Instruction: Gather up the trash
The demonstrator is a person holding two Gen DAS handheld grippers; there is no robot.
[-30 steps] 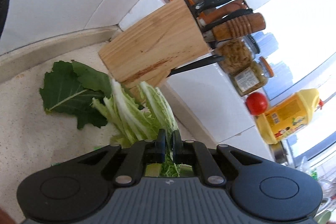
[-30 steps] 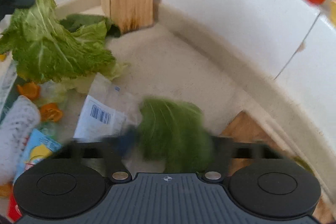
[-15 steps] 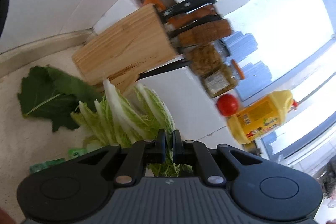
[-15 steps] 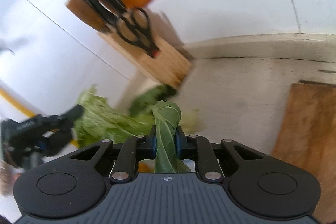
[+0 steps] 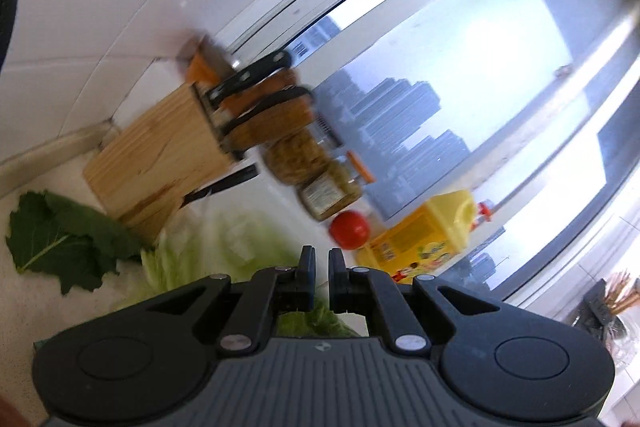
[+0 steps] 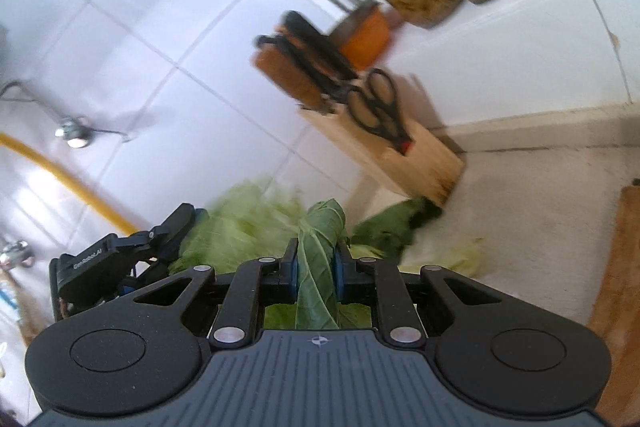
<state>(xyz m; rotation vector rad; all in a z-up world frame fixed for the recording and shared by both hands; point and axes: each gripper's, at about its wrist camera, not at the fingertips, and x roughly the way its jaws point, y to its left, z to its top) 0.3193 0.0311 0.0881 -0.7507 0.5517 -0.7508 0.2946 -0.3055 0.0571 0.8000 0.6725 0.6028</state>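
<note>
White tiled corner, speckled worktop (image 6: 532, 203) — the right tool (image 6: 316, 267) is clamped on a dark green leaf (image 6: 320, 247), long axis pointing straight forward. The left tool (image 5: 321, 267) stands slightly apart, blurred cabbage (image 5: 240, 247) beyond it — grip unclear. "GenRobot.AI" reads on the left tool's side.

The pale green cabbage leaves (image 5: 224, 247) ahead of the left gripper (image 5: 321, 263) are smeared by motion blur, and its black body hides their lower part, so whether the near-closed fingers pinch anything is unclear. The round glass jars of preserves (image 5: 316, 175) and the wooden knife block's handles (image 5: 260, 99) are blurred too. In the right wrist view, the brown wooden cutting board (image 6: 616, 275) runs off the right edge.
</note>
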